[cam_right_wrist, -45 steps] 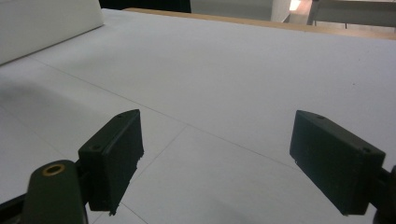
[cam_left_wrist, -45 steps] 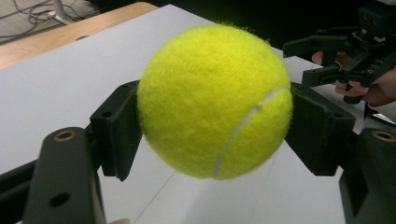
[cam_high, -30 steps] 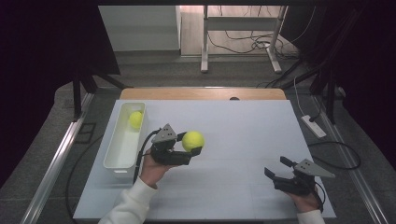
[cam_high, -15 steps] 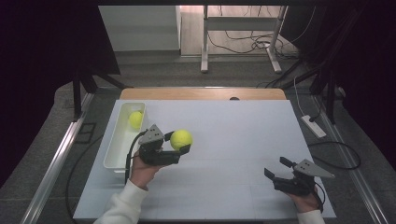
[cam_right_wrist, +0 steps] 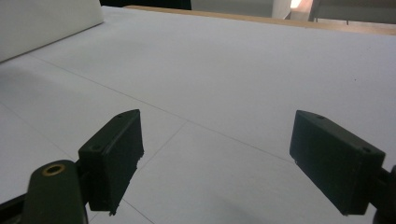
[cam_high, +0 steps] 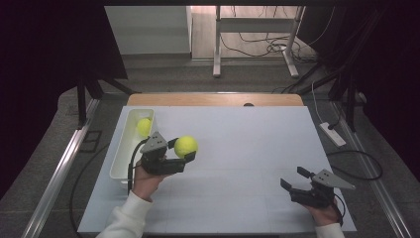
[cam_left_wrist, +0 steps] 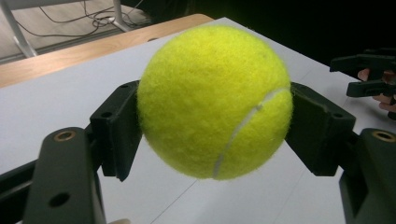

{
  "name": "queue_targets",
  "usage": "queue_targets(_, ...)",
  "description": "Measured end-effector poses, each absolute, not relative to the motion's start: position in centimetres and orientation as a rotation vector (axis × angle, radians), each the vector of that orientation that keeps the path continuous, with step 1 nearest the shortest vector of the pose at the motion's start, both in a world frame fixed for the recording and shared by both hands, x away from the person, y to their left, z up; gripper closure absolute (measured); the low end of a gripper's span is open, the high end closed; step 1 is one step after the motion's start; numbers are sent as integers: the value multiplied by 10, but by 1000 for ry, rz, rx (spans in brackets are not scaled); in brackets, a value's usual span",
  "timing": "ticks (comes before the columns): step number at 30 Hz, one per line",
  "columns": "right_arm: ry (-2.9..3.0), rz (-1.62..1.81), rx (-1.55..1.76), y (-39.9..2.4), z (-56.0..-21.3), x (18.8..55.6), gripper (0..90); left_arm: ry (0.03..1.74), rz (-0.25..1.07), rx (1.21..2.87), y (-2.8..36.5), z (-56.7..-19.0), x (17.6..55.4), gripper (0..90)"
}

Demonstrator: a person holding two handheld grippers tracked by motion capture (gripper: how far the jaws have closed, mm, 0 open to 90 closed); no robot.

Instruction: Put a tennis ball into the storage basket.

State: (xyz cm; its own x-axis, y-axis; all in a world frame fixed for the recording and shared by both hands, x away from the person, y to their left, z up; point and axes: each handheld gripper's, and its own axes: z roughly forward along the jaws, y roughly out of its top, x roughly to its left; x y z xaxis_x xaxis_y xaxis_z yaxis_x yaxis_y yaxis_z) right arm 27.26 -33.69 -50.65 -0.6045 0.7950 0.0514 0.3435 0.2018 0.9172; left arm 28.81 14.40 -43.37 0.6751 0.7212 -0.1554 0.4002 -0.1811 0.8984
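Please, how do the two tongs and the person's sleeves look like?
Both tongs, left and right, are black, with blocky flat pads, brass-coloured rivets and a grey three-cornered plate on top. A black cable trails from the left one. The sleeves are white.

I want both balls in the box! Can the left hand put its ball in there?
Probably yes. The left gripper is shut on the tennis ball close beside the white bin, whose top is open, with room next to the other ball.
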Motion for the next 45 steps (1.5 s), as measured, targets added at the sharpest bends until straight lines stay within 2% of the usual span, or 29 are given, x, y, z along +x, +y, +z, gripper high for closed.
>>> queue_targets(45, 2042, 1385, 1061, -337, -507, 274, 170, 1069, 489, 1752, 212, -411, 298, 268)
